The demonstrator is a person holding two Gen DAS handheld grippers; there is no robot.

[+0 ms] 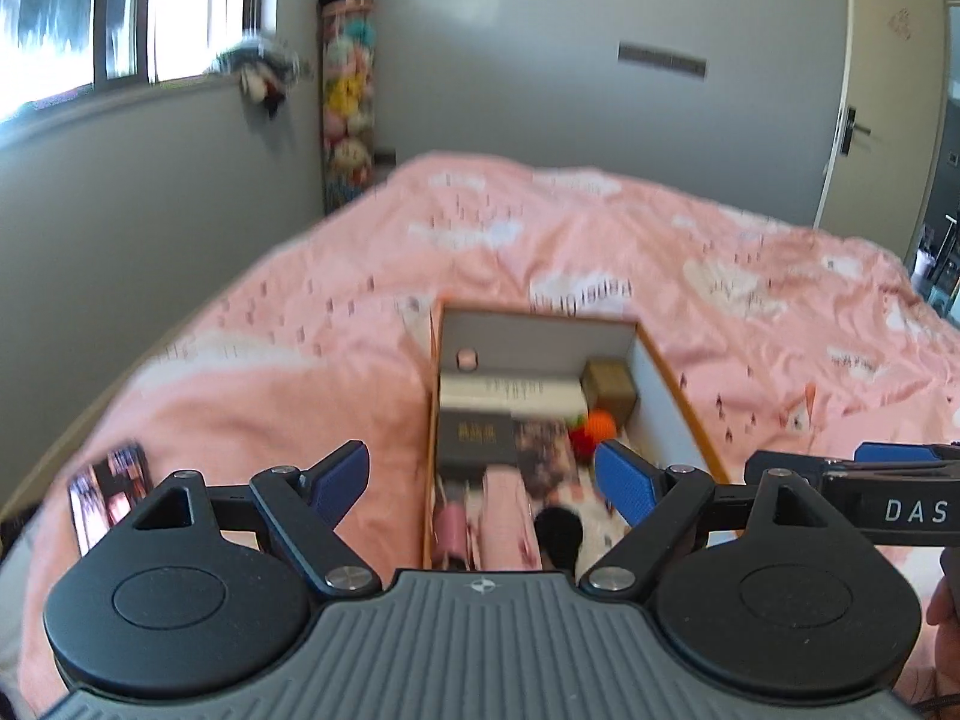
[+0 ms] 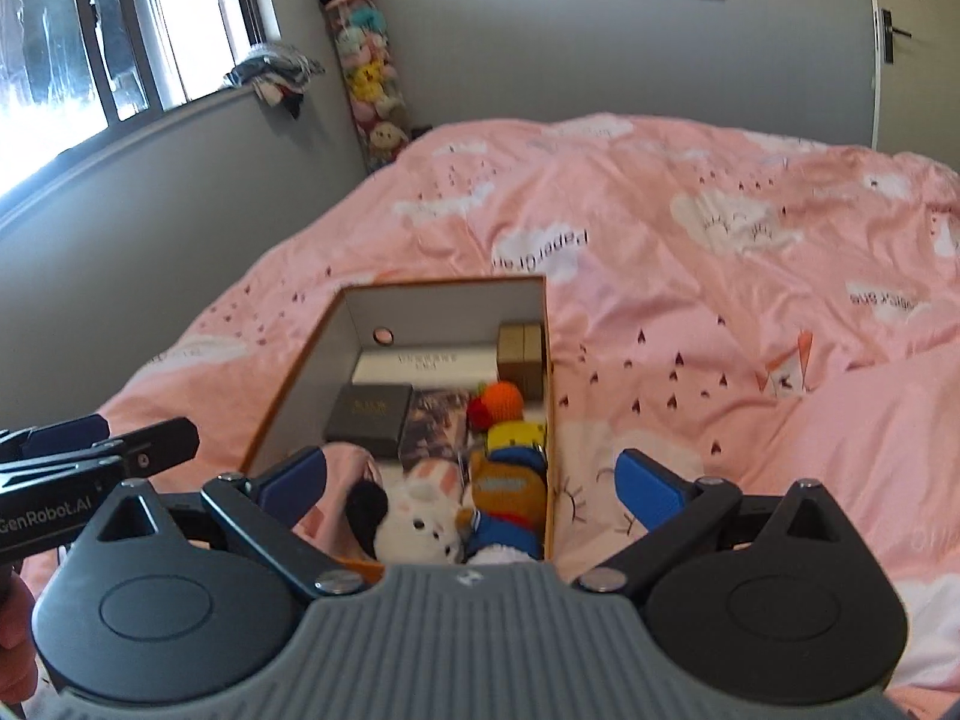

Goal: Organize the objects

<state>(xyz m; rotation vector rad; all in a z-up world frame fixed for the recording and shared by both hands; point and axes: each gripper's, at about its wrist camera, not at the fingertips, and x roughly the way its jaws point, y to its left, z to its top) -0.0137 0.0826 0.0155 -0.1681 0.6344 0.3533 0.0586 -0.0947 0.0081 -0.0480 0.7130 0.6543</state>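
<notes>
On the pink bedspread (image 2: pixel 690 312) the open box (image 2: pixel 549 360) holds soft, light plush toys (image 2: pixel 420 525) at six o'clock, best pinched mid-body; left gripper (image 1: pixel 483 480) and right gripper (image 2: pixel 471 480) both gape wide, empty.

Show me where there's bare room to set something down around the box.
Free: the pink bedspread right of the box and beyond its far wall, and the strip left of it, up to the card near the bed edge. Crowded: inside the box, with flat cases at the back and plush toys packed at the near end.
</notes>
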